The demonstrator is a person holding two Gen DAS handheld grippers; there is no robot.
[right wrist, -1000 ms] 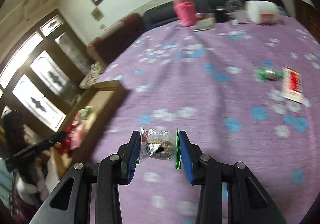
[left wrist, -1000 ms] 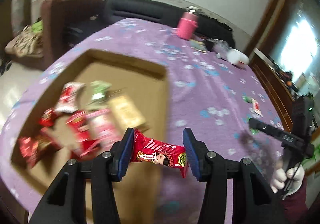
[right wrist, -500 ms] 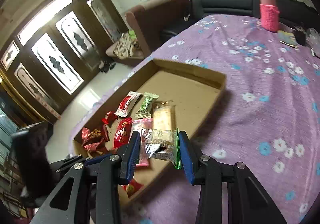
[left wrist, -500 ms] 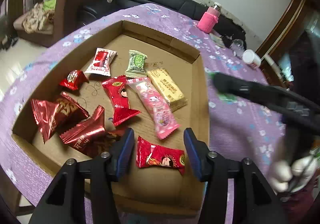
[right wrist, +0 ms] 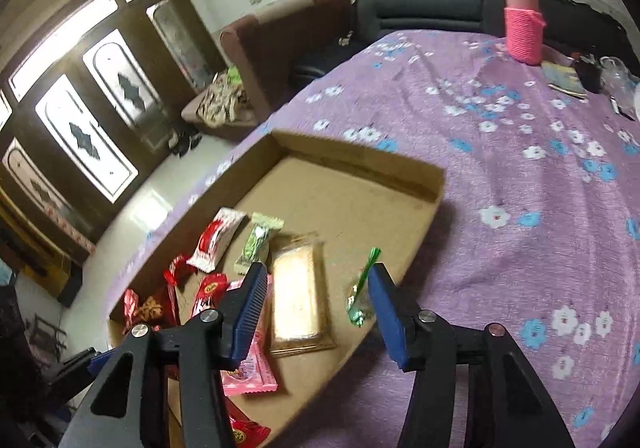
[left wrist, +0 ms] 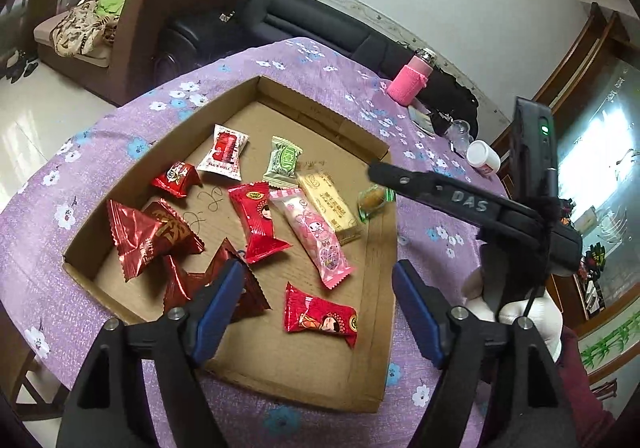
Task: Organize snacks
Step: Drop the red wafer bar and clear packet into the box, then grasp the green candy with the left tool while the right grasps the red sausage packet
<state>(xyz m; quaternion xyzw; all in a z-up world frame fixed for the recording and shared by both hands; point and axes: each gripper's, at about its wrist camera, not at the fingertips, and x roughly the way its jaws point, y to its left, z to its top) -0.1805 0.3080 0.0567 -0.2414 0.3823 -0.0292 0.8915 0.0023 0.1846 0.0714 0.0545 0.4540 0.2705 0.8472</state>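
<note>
A shallow cardboard tray on the purple table holds several wrapped snacks. My left gripper is open above the tray's near end; a red snack packet lies flat on the tray floor between its fingers. My right gripper is open over the tray's right side. A clear, green-edged snack is by its right finger over the tray, and I cannot tell whether it is resting or falling. It also shows in the left wrist view by the tray's right wall. The right gripper shows in the left wrist view.
A pink bottle and a white jar stand at the table's far side with small clutter. A dark sofa and a brown armchair lie beyond the table. The flowered purple cloth spreads to the tray's right.
Both grippers have opened. The red packet dropped from my left gripper onto the tray floor. The clear green-edged snack left my right gripper, which moved over the tray.
</note>
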